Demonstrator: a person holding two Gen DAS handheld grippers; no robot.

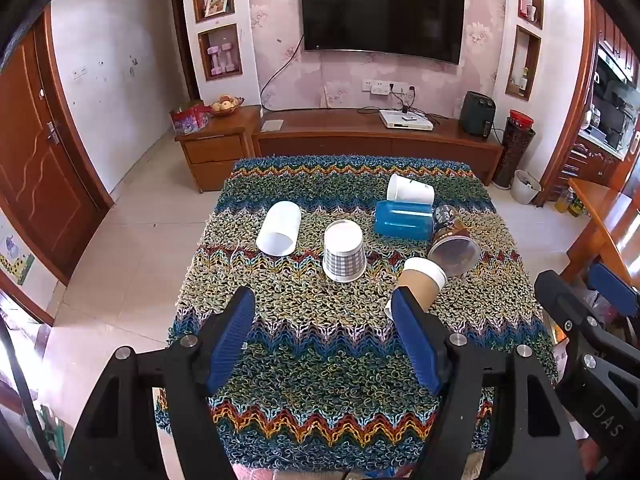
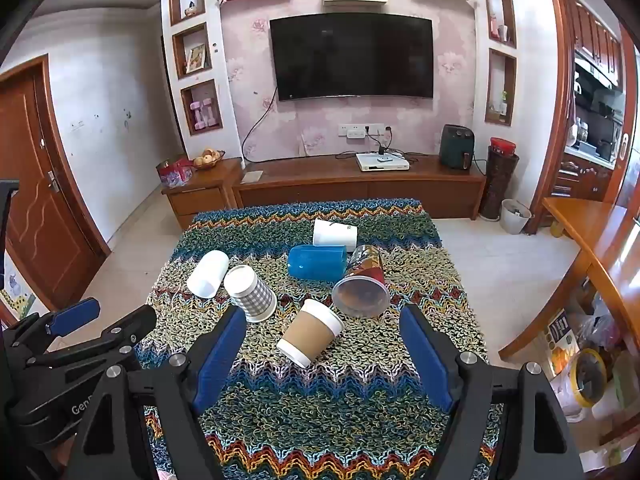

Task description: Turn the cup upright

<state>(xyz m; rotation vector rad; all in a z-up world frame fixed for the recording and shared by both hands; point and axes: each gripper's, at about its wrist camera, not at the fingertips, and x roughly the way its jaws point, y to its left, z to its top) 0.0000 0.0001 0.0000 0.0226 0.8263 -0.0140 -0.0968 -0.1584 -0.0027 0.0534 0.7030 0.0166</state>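
Observation:
Several cups lie on the table's woven cloth [image 1: 320,360]. A checked paper cup [image 1: 344,252] [image 2: 251,294] stands upside down. A plain white cup [image 1: 279,229] [image 2: 208,273], a brown-sleeved coffee cup [image 1: 420,282] [image 2: 310,332], a blue cup [image 1: 404,219] [image 2: 318,263], a patterned cup with a clear lid [image 1: 454,246] [image 2: 362,286] and a white printed cup [image 1: 410,190] [image 2: 335,233] lie on their sides. My left gripper [image 1: 324,300] is open and empty above the near cloth. My right gripper [image 2: 322,318] is open, hovering before the brown cup.
A wooden TV cabinet [image 1: 372,136] stands beyond the table. A wooden table [image 2: 592,248] with bags below is at the right. Tiled floor [image 1: 132,248] lies to the left. The other gripper shows at each view's edge [image 1: 580,320] [image 2: 80,340].

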